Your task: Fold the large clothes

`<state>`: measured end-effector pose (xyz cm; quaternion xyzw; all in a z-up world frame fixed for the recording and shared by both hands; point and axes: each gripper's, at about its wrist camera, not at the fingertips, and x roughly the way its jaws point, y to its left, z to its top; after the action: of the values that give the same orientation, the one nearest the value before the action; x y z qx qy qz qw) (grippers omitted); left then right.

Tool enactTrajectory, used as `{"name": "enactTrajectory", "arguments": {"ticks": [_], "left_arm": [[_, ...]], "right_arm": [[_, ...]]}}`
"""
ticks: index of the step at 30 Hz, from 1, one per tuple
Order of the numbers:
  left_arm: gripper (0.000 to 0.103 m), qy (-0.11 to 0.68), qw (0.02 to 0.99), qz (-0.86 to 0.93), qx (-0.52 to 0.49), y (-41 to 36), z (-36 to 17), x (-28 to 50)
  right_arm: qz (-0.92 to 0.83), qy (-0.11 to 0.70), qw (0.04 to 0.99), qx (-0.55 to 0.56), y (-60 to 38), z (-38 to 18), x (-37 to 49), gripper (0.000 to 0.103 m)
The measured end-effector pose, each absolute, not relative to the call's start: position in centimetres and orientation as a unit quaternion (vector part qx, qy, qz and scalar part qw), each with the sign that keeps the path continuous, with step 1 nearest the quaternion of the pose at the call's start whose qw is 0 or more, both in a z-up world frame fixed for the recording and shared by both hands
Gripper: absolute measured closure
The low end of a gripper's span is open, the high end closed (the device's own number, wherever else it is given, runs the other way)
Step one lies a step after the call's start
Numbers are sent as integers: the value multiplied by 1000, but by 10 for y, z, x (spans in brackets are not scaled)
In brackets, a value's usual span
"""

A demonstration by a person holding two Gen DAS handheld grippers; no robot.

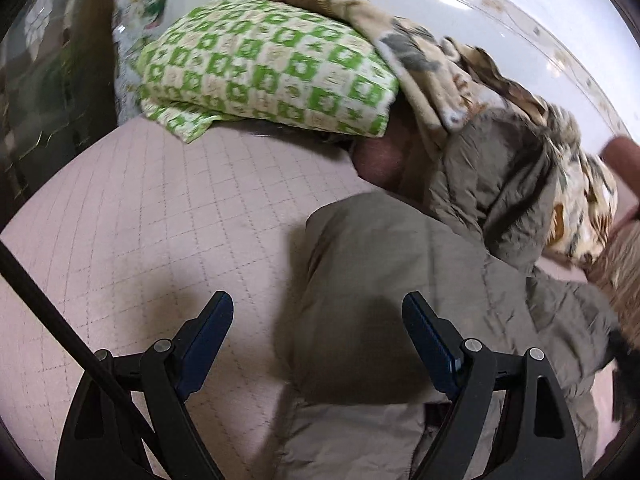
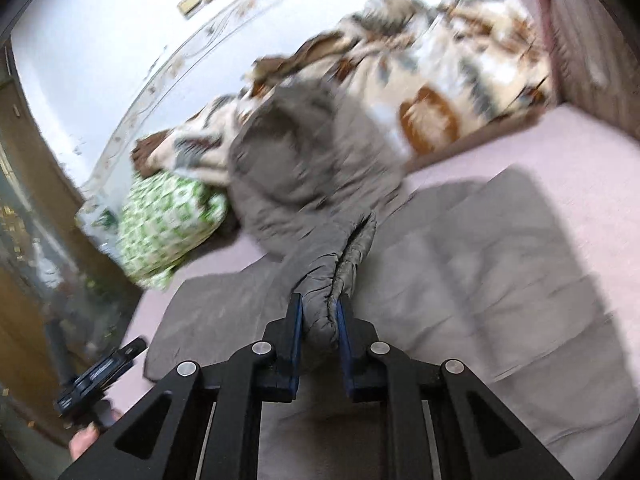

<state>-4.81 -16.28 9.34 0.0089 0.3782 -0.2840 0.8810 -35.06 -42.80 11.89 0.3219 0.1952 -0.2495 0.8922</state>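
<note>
Count of items on bed
1 grey padded coat; 1 green-checked pillow; 1 patterned blanket; 2 tongs.

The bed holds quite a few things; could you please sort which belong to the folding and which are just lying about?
For the job:
grey padded coat
right gripper, shut on the coat
left gripper, open

Lying about:
green checked pillow
patterned blanket
pink bedcover

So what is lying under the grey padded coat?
The grey padded coat lies on the pink quilted bed cover, its upper part against the patterned blanket. What the coat itself covers cannot be seen.
</note>
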Motion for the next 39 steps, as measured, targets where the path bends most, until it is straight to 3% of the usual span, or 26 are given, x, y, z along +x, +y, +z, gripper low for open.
{"name": "enactTrajectory", "arguments": {"ticks": [6,12,20,23,25,27,33,39], "left_arm": [[17,373,876,-299,58,-192,85,-65],[17,380,870,-282,140,-220,62,-75],[17,388,861,-283,165,-229,50,-79],[17,382,864,-283,165,-228,55,-82],[17,370,870,-288,155,-225,65,-85],[17,353,876,-297,138,-221,79,-89],[17,339,875,-329,103,-228,96,-99],[17,346,864,-328,163,-260,70,-111]], "right_arm": [[-304,187,876,325,-463,119,-379,86],[-324,236,848,346,-479,92,-375,86],[-355,292,807,371,-494,58,-372,83],[-363,298,799,377,-496,55,-375,74],[-373,302,792,378,-495,59,-380,59],[-396,297,785,372,-494,68,-385,52],[-401,230,836,295,-471,109,-388,52],[-342,302,855,246,-458,86,-341,52]]}}
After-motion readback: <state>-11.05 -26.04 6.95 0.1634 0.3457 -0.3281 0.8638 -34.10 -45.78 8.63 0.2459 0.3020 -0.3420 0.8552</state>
